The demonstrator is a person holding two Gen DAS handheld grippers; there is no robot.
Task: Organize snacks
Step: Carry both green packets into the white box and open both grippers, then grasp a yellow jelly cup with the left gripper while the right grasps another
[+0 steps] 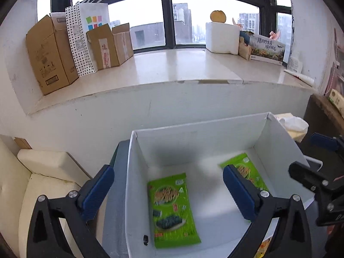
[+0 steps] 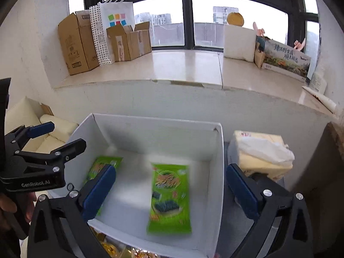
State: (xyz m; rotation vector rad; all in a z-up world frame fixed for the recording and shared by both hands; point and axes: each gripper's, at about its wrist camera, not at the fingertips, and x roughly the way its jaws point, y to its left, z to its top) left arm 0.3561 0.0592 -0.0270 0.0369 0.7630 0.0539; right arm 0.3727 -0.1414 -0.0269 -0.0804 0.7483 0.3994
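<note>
While both my left gripper (image 1: 168, 193) and right gripper (image 2: 169, 191) are hanging spread and empty, I'm risking snagging the white box (image 2: 217, 172) wall at 3 o'clock; the seaweed packet (image 2: 169, 197) is possibly sliding, blurred.

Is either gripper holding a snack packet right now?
No, both green packets lie flat in the white box, and both grippers' jaws stand open and empty.
</note>
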